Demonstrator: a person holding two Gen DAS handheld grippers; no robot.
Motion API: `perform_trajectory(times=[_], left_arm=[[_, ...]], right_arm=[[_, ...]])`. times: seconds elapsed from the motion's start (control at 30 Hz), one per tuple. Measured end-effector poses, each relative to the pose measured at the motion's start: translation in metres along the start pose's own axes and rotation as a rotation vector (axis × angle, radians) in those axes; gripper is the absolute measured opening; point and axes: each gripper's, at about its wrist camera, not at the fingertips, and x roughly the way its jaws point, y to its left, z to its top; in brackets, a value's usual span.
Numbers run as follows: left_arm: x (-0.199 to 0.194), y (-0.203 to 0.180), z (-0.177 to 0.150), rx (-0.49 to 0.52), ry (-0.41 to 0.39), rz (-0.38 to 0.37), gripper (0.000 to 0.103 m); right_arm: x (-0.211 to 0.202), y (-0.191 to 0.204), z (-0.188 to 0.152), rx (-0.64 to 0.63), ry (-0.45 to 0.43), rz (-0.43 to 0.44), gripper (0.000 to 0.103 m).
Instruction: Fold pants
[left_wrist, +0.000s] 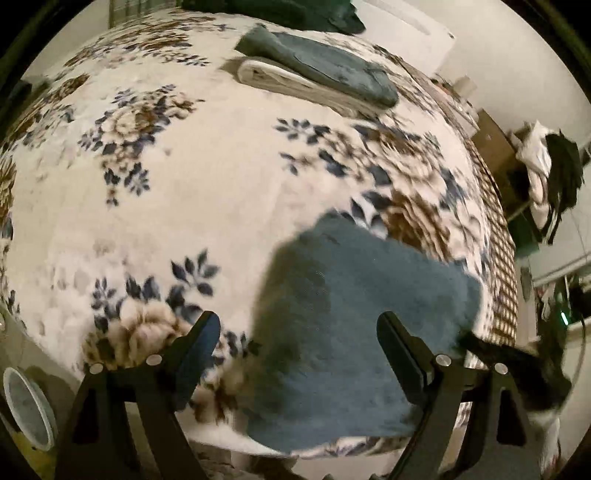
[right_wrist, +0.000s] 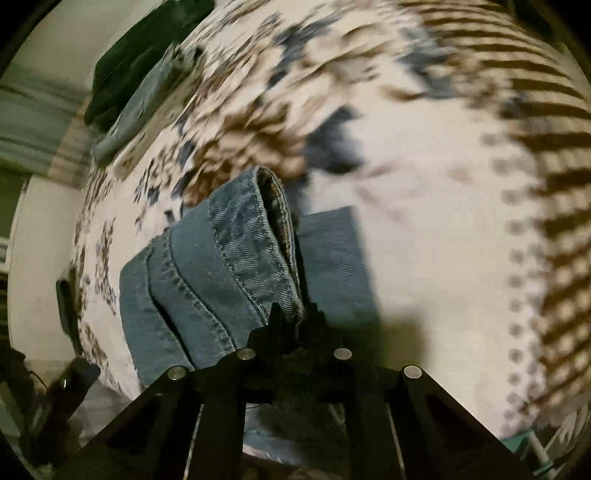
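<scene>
I am keeping the right gripper (right_wrist: 295, 314) clamped on a folded edge of the jeans (right_wrist: 229, 266), its jaws pinched together over the stitched denim hem that is rising toward twelve o'clock in the right wrist view. From that grip the cloth is spreading out toward nine o'clock, with a flatter layer of the same denim lying at about one o'clock on the floral blanket (right_wrist: 424, 240). My left gripper (left_wrist: 299, 328) is hanging with its jaws wide apart and holding nothing; in its view the denim is lying beneath and between the fingers, running from six o'clock up toward two o'clock, though the blur is making its edges hard to read. Further out, at twelve o'clock, a stack of folded clothes (left_wrist: 317, 74) is sitting on the bed, grey over white, well apart from the piece I am working. I judge that I am partway through a fold, one side gripped and the other free. To do this well, I am thinking the left jaws should be taking the matching corner near the same edge, so both hands are lifting level and the layers are not skewing. I am also wanting the right grip deep enough to be catching every layer, because a thick hem can be slipping out of a shallow pinch.
</scene>
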Motion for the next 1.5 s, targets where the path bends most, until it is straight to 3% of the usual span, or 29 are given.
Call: perform_trajectory(times=[0.17, 0.33, 0.5, 0.6, 0.67, 0.7, 0.73, 0.77, 0.87, 0.97, 1.0, 1.03, 1.1, 1.13, 1.17, 1.23, 1.3, 1.4, 1.43, 1.47, 1.5], left_arm=[[0.023, -0.008, 0.009, -0.015, 0.047, -0.072, 0.086], [0.057, -0.029, 0.02, -0.034, 0.111, -0.153, 0.086], [0.087, -0.039, 0.042, -0.104, 0.139, -0.23, 0.086], [0.113, -0.044, 0.054, -0.124, 0.191, -0.269, 0.086], [0.132, -0.047, 0.059, -0.121, 0.227, -0.285, 0.085], [0.135, -0.047, 0.06, -0.114, 0.227, -0.289, 0.081], [0.138, -0.046, 0.062, -0.099, 0.221, -0.292, 0.063], [0.138, -0.044, 0.063, -0.083, 0.211, -0.287, 0.039], [0.135, -0.033, 0.066, -0.084, 0.187, -0.296, 0.025], [0.134, -0.028, 0.064, -0.071, 0.171, -0.285, 0.023], [0.134, -0.029, 0.064, -0.064, 0.166, -0.277, 0.022], [0.134, -0.03, 0.064, -0.061, 0.164, -0.272, 0.022], [0.136, -0.028, 0.066, -0.06, 0.168, -0.247, 0.021], [0.139, -0.026, 0.068, -0.069, 0.175, -0.242, 0.021], [0.143, -0.024, 0.069, -0.082, 0.184, -0.231, 0.021], [0.147, -0.015, 0.071, -0.12, 0.197, -0.223, 0.021], [0.149, -0.011, 0.074, -0.15, 0.217, -0.239, 0.021], [0.14, -0.01, 0.076, -0.226, 0.255, -0.33, 0.031], [0.135, -0.011, 0.077, -0.243, 0.263, -0.337, 0.042], [0.129, -0.012, 0.077, -0.252, 0.265, -0.34, 0.063], [0.121, -0.013, 0.077, -0.256, 0.257, -0.35, 0.07]], right_arm=[[-0.056, -0.041, -0.003, 0.08, -0.064, -0.047, 0.008], [-0.078, -0.078, -0.004, 0.124, -0.067, -0.119, 0.008], [-0.051, -0.102, -0.01, 0.172, 0.024, -0.199, 0.008], [-0.023, -0.11, -0.01, 0.185, 0.166, -0.133, 0.012], [-0.021, -0.111, -0.006, 0.175, 0.187, -0.081, 0.023], [-0.025, -0.112, -0.001, 0.166, 0.186, -0.066, 0.035], [-0.029, -0.114, 0.001, 0.165, 0.177, -0.061, 0.051], [-0.035, -0.118, 0.006, 0.169, 0.154, -0.048, 0.058], [-0.053, -0.127, 0.025, 0.19, 0.065, 0.046, 0.073], [-0.045, -0.13, 0.046, 0.188, 0.04, 0.113, 0.082], [-0.032, -0.132, 0.053, 0.211, 0.07, 0.141, 0.083], [-0.019, -0.134, 0.059, 0.255, 0.114, 0.174, 0.083], [0.013, -0.14, 0.057, 0.388, 0.221, 0.336, 0.08], [0.016, -0.14, 0.053, 0.401, 0.21, 0.351, 0.063], [0.016, -0.135, 0.054, 0.376, 0.173, 0.359, 0.055], [0.003, -0.118, 0.058, 0.277, 0.133, 0.295, 0.027], [-0.015, -0.104, 0.058, 0.216, 0.089, 0.183, 0.011], [-0.039, -0.092, 0.053, 0.149, 0.045, 0.055, 0.011], [-0.046, -0.093, 0.054, 0.137, 0.037, 0.023, 0.011], [-0.053, -0.1, 0.054, 0.149, 0.023, -0.009, 0.011], [-0.057, -0.106, 0.053, 0.166, 0.015, -0.025, 0.011]])
